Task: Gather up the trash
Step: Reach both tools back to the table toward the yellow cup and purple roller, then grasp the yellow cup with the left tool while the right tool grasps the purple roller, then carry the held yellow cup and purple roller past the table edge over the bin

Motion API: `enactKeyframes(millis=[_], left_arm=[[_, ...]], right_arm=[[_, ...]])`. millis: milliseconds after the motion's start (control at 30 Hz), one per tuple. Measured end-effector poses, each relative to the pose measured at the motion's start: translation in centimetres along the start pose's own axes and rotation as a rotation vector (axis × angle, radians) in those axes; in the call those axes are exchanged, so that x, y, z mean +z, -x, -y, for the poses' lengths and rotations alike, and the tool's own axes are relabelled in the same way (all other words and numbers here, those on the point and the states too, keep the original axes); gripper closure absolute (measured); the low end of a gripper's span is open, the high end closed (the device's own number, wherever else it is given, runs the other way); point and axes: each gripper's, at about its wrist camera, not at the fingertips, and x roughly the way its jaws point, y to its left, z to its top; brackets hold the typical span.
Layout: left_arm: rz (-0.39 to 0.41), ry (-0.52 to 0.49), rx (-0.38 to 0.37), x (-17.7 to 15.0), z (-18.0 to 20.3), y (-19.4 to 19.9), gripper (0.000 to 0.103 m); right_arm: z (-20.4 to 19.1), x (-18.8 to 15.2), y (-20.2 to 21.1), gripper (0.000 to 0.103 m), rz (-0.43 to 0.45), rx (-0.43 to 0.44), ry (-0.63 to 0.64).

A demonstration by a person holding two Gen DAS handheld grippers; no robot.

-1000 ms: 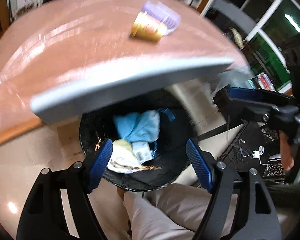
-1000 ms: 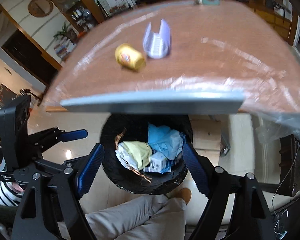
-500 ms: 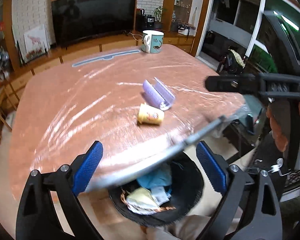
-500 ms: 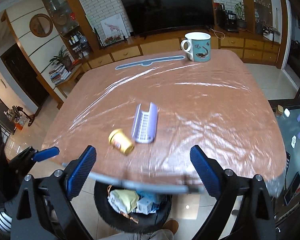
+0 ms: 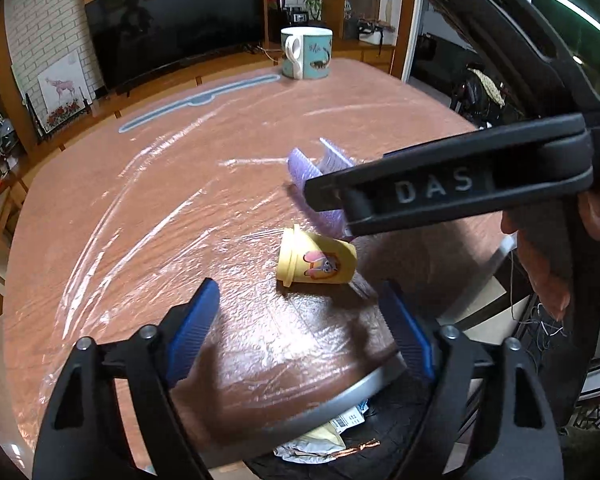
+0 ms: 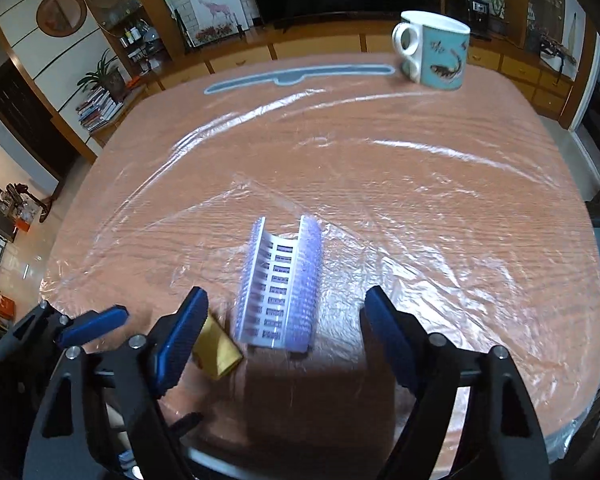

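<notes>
A yellow paper cup point(image 5: 316, 258) lies on its side on the brown table point(image 5: 140, 220), just ahead of my left gripper point(image 5: 300, 314). That gripper's jaws are closing with nothing between the pads. A purple ribbed plastic tray point(image 6: 284, 284) lies beside the cup point(image 6: 216, 348). It sits in line with the gap of my right gripper point(image 6: 286, 306), whose jaws are also closing without touching it. In the left wrist view the right gripper's body point(image 5: 440, 184) crosses over the tray point(image 5: 312, 168) and hides part of it.
A black trash bin point(image 5: 340, 448) holding paper scraps stands on the floor under the near table edge. A teal and white mug point(image 6: 432, 50) stands at the far side. Clear plastic film covers the table top. A hand point(image 5: 540, 264) holds the right gripper.
Both grippers came up from over the bin and moved forward over the table top. The cup and tray now lie close before the fingers. Both jaws widened, then narrowed.
</notes>
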Motion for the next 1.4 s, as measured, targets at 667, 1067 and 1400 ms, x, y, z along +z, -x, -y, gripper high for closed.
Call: enactKeyframes(millis=[667,1067,1400], left_arm=[[-0.029,0.011,-0.066,0.2,-0.2,-1.9,0.055],[-0.005,0.078,-0.091,-0.1,-2.0,0.1,0.058],[0.008,0.109,-0.099,-0.2,-2.7,0.7,0.058]], right_arm=[[0.3,-0.4,-1.2,0.060,-0.024,0.021,0.022],[2.8,-0.6,1.6,0.061,0.026,0.080,-0.061],[2.4,-1.4,2.3,0.061,0.028,0.089,-0.057]])
